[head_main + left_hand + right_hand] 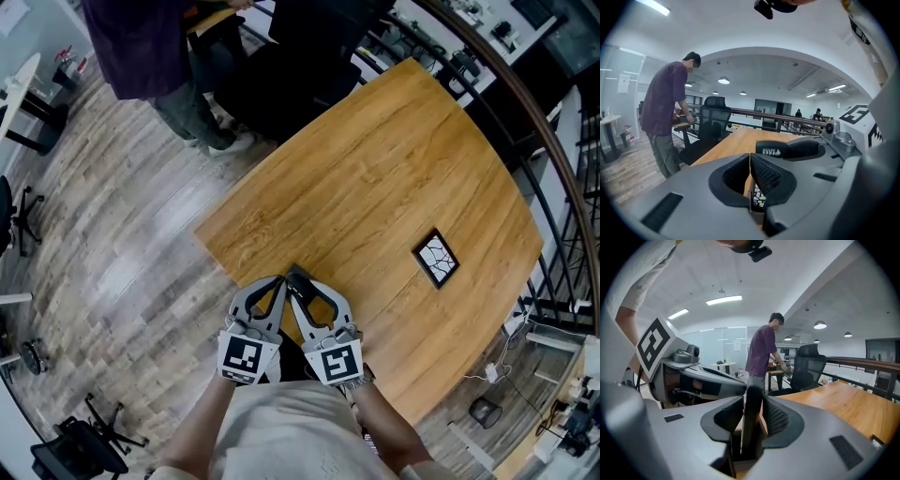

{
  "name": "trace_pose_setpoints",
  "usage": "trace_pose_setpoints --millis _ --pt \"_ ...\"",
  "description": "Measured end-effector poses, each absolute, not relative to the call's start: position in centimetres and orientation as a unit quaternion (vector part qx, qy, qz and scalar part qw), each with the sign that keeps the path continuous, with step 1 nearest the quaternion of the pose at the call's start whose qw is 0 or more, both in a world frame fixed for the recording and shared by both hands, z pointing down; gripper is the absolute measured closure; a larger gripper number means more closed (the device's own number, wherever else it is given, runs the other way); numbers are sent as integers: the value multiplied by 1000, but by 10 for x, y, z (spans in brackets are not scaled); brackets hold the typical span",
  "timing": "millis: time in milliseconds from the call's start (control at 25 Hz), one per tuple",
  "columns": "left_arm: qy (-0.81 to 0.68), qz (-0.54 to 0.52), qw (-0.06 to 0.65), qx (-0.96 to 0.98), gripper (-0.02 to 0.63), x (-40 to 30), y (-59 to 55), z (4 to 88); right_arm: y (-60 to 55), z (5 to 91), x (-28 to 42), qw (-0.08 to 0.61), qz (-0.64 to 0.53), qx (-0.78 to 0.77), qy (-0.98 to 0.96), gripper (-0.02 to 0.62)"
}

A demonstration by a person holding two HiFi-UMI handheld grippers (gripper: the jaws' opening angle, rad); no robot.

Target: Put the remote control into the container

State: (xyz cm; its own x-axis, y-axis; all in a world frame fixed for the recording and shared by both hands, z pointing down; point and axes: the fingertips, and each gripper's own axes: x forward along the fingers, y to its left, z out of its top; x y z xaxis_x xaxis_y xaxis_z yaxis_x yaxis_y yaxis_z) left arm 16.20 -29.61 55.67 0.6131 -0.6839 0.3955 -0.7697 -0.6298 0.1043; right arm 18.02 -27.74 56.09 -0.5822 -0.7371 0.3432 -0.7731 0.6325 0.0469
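**A:** remote control [751,423] status?
**B:** It's in the right gripper [752,398]. In the right gripper view it's a dark slab standing edge-on between the 2 jaws, which press on it from both sides. In the head view its dark end pokes out past the jaw tips, at the near edge of the table [375,178].

**A:** left gripper [750,157]?
**B:** Closed. The jaw tips touch each other with nothing pinched between them. Low in its own view, through the gap behind the tips, there's a patch of small coloured buttons, which is the remote's face. Can't tell if it touches the left jaws.

**A:** how do the 2 grippers sit?
**B:** Side by side, with their tips angled in toward each other and nearly meeting at the remote.

**A:** container [436,258]?
**B:** Small and rectangular, with a black rim and a pale cracked-looking pattern inside. It sits on the table toward the right side, well apart from the remote and both grippers.

**A:** surroundings?
**B:** The table is wood, on a plank floor [103,244]. 1 person in a purple shirt [141,42] stands past the table's far corner, beside a black office chair [712,124]. A railing [778,115] runs behind the table.
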Motion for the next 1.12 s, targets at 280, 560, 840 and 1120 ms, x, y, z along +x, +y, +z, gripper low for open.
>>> trace_pose_setpoints --millis 280,560,840,1120 --pt "-404 167 132 890 591 162 -297 563 -280 558 182 141 65 430 -890 477" --pt "-404 159 129 891 591 157 -297 556 -287 543 189 95 76 462 -879 479" --pt "-391 113 125 905 592 148 -293 528 -289 508 208 63 97 522 -845 577" --pt "-349 22 111 930 592 137 -280 454 -256 452 200 44 100 587 -802 577"
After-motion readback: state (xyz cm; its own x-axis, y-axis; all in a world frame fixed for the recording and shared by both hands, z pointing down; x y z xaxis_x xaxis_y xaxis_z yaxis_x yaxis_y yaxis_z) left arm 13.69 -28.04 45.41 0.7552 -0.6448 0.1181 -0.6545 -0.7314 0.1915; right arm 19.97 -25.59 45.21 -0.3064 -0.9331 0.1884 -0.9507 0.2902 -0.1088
